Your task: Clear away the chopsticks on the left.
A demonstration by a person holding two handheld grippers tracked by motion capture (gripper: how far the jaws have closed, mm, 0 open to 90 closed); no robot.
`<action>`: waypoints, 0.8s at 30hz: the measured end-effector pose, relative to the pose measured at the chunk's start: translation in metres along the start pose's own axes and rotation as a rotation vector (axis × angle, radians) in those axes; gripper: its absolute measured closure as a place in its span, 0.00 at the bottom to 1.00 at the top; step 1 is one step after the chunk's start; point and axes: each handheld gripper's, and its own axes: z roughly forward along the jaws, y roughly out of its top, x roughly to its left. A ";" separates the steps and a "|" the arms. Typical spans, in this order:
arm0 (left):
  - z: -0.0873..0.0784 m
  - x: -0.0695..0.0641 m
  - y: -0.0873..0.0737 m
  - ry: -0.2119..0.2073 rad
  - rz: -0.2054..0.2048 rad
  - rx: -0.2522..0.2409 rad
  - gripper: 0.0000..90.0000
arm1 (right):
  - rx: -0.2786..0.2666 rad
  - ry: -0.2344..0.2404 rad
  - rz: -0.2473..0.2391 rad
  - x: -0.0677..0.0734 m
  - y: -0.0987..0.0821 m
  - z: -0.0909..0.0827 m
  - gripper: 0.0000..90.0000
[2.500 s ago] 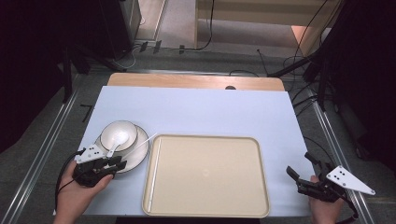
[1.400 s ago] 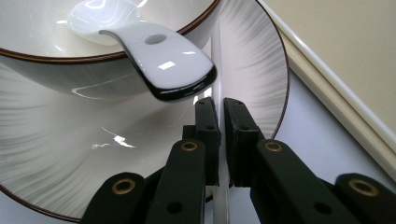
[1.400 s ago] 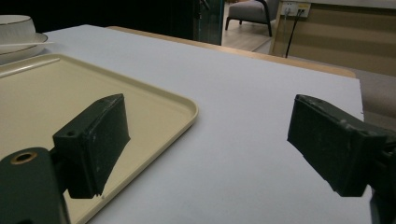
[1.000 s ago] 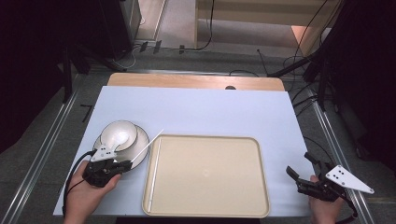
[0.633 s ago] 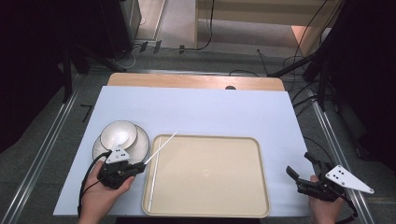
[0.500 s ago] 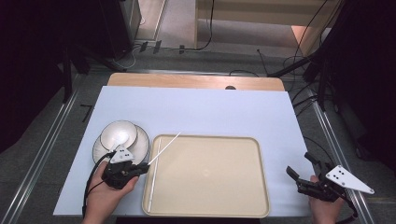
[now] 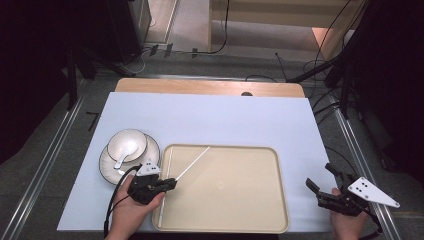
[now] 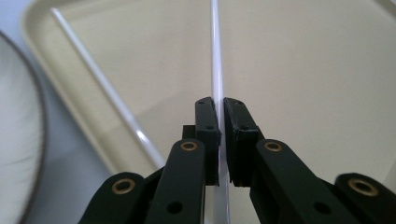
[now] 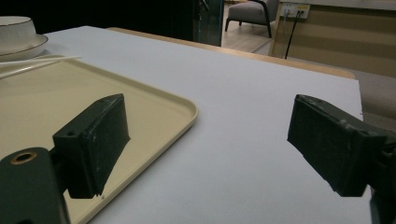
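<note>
The left tongs (image 7: 170, 183) are clamped on a thin white chopstick (image 7: 192, 163), pinching it near its lower end so that the long free part reaches forward and up over the beige tray (image 7: 260, 220). In the left gripper view the stick runs straight up between the two black pads, which press on it from both sides; gripping it close to one end probably lets the person steer the far tip and lay the stick flat inside the tray. The held chopstick hangs above the tray's left part, its tip near the far rim.

A second white chopstick (image 7: 166, 185) already lies in the tray, along its left wall, parallel to that edge. Judging from this, the work is gathering the pair in the tray, and the held one likely belongs beside its mate.

Left of the tray, on the pale blue desk (image 7: 225, 115), a white bowl (image 7: 127, 144) with a dark rim sits on a matching saucer (image 7: 108, 168). A white spoon (image 7: 123, 156) rests in the bowl, its handle leaning out over the near rim.

The right tongs (image 7: 321, 192) stand wide apart with nothing between them, waiting low over the desk beyond the tray's right corner, well clear of the left hand's work.
</note>
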 end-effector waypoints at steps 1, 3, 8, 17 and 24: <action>0.003 -0.002 0.001 0.001 -0.003 0.011 0.95 | 0.000 0.000 0.000 0.000 0.000 0.000 0.14; 0.010 -0.005 0.001 -0.007 -0.013 0.016 0.95 | -0.001 0.000 0.001 0.000 0.000 0.000 0.14; 0.023 -0.010 0.003 -0.001 -0.034 0.038 0.95 | 0.002 0.000 0.001 -0.001 -0.001 0.000 0.14; 0.034 -0.012 0.005 0.007 -0.105 0.036 0.95 | 0.001 -0.001 -0.001 -0.001 0.000 0.000 0.15; 0.034 -0.018 0.003 0.023 -0.078 0.029 0.87 | 0.001 0.002 -0.001 0.000 0.000 0.000 0.14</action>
